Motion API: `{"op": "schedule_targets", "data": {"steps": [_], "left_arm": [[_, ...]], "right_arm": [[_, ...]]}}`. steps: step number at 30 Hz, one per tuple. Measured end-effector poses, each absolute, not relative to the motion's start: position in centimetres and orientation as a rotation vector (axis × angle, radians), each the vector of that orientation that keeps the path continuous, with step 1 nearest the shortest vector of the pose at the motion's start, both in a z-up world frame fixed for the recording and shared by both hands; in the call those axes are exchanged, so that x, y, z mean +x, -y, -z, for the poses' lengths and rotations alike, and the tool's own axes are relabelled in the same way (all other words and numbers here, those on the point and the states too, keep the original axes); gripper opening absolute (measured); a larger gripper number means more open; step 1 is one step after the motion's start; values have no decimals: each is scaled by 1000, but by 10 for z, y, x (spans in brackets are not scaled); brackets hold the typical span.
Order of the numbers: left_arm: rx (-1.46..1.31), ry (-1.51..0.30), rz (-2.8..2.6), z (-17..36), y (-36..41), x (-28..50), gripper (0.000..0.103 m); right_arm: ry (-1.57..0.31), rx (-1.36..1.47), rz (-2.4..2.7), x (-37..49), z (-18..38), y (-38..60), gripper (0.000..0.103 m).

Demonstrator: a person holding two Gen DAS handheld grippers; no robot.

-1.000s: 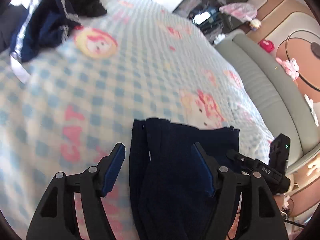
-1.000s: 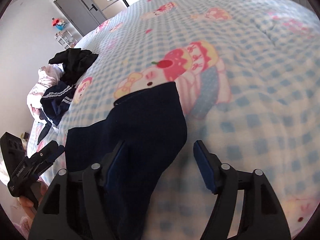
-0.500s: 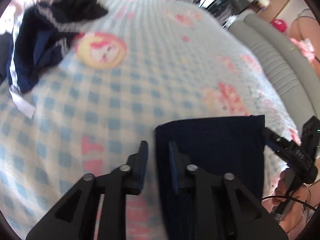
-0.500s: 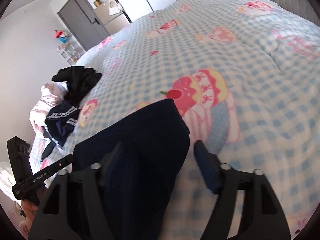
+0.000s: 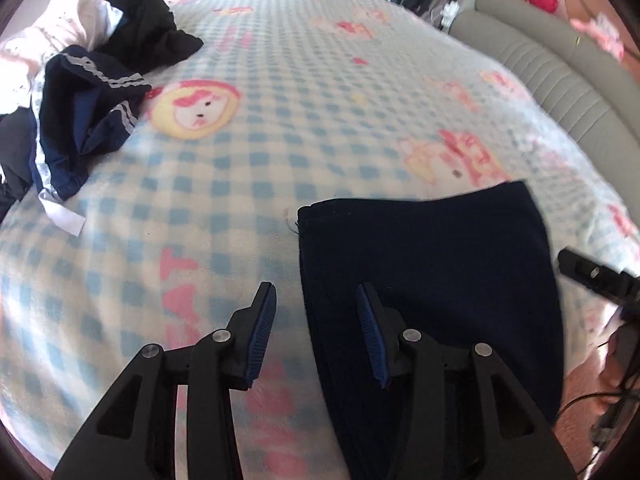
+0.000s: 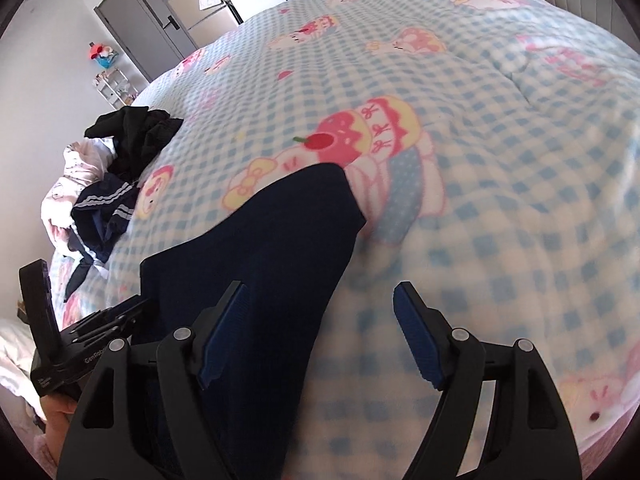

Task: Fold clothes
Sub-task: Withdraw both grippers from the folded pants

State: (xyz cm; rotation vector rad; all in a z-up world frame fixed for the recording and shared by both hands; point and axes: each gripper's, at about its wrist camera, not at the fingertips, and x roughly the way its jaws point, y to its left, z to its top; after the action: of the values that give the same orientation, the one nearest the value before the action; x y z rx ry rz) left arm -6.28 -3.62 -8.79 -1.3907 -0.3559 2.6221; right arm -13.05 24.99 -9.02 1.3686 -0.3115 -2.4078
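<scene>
- Left wrist view: the left gripper has its fingers opening, straddling the left edge of the folded navy garment on the bed, pads clear of it; a clothes pile sits at the bed's far left corner.
- Right wrist view: the right gripper has its fingers wide apart, holding nothing, over the garment's right edge.

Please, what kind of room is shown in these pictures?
Most likely a bedroom: a bed under a checked cartoon blanket, a padded grey headboard, and a pile of unfolded clothes lying beside the folded navy garment.

Bright, even daylight; soft motion blur, with fisheye bending and dark corners.
</scene>
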Motion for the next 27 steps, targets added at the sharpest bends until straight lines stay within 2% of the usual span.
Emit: {"op": "schedule_targets", "data": {"steps": [2, 3, 5, 8, 11, 14, 17, 19, 21, 23, 27], "left_arm": [[-1272, 474, -2576, 73, 40, -45, 45], [-1251, 475, -2545, 72, 34, -38, 50], [-1222, 469, -2490, 71, 21, -24, 52], [-1377, 290, -2579, 95, 7, -11, 52], [-1467, 316, -2640, 107, 29, -1, 53], [-1412, 426, -2621, 96, 49, 4, 53], [-1337, 506, -2472, 93, 40, 8, 53], [-1331, 532, -2413, 98, 28, 13, 54], [-1422, 401, -2488, 106, 16, 15, 54], [-1478, 388, -2518, 112, 23, 15, 55], [-1390, 496, -2492, 102, 35, 24, 54]], "right_arm": [[286, 1349, 2387, -109, 86, -247, 76], [268, 1344, 2372, -99, 85, -244, 76], [252, 1352, 2332, -82, 90, -239, 76], [223, 1437, 2282, -63, 117, -232, 76], [301, 1507, 2285, -50, 136, -243, 74], [352, 1435, 2314, -40, 121, -257, 72], [396, 1342, 2293, -31, 107, -260, 82], [333, 1396, 2276, -31, 118, -248, 82], [268, 1483, 2275, -32, 133, -239, 80], [229, 1547, 2277, -31, 145, -233, 78], [198, 1537, 2329, -28, 132, -242, 74]]}}
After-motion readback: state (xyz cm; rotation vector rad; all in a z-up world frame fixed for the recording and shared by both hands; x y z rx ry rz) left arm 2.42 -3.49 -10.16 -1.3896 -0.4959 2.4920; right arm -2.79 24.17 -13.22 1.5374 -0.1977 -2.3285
